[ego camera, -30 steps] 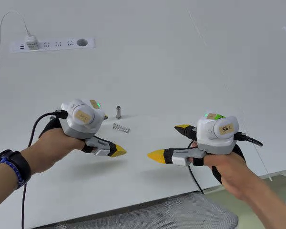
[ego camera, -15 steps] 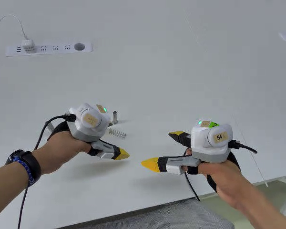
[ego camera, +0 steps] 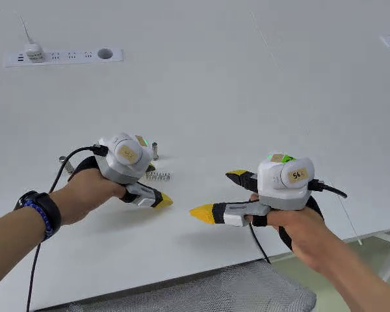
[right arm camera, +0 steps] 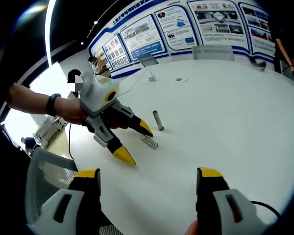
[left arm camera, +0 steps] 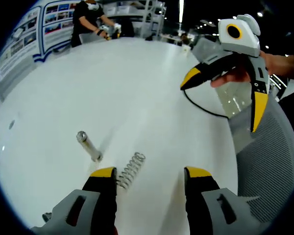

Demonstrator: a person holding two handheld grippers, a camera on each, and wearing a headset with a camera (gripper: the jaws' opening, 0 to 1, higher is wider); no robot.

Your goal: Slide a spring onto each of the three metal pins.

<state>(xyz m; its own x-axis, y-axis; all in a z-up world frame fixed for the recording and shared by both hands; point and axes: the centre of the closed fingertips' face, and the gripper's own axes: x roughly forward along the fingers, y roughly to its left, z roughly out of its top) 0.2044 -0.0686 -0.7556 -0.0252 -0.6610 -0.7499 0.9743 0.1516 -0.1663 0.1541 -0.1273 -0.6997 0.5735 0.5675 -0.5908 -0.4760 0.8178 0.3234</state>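
Barely begun, with no spring seated on a pin yet.
On the tabletop [ego camera: 247, 97], one bare metal pin [ego camera: 155, 151] standing upright and one spring [ego camera: 158, 175] lying flat just beside it, so all the seating is judged still to do. Left gripper [left arm camera: 150, 172] with fingers spread wide, one tip close by the spring, gripping nothing. Right gripper [ego camera: 216, 192] likewise wide and empty, well apart. Compared with a second ago, left gripper drawn in nearer the spring; pin and spring unmoved.

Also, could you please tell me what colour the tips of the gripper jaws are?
Yellow; it shows best on the left gripper, in the left gripper view.
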